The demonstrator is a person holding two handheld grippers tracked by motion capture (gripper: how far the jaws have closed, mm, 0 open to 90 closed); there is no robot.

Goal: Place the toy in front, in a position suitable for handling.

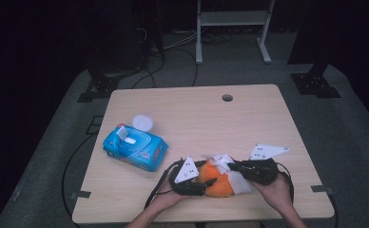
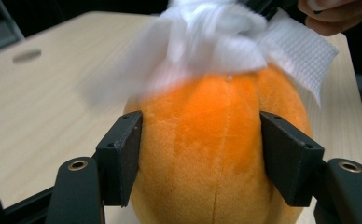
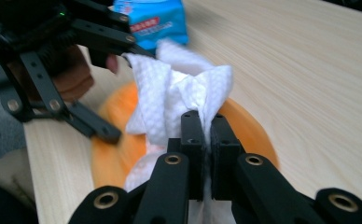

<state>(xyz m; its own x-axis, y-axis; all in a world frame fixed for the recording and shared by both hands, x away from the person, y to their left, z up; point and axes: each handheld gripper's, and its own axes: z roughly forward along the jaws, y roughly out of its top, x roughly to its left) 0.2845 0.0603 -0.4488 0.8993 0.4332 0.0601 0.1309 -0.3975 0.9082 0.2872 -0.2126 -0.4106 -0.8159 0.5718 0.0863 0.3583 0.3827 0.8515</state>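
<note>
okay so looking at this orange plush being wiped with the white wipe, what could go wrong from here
1. The left gripper holds the orange plush only by its soft, rounded sides, so a hard wiping stroke might squeeze it out from between the fingers.
2. The right gripper pinches just a bunched fold of the white wipe; it may pull free.
3. The wipe's loose corner could snag on the left gripper, which sits close to it.

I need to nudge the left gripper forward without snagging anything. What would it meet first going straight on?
The left gripper already clamps the orange plush toy, so it can only push that. Just beyond, on top of the toy, the white wipe held by the right gripper looks next, though depth is unclear.
</note>
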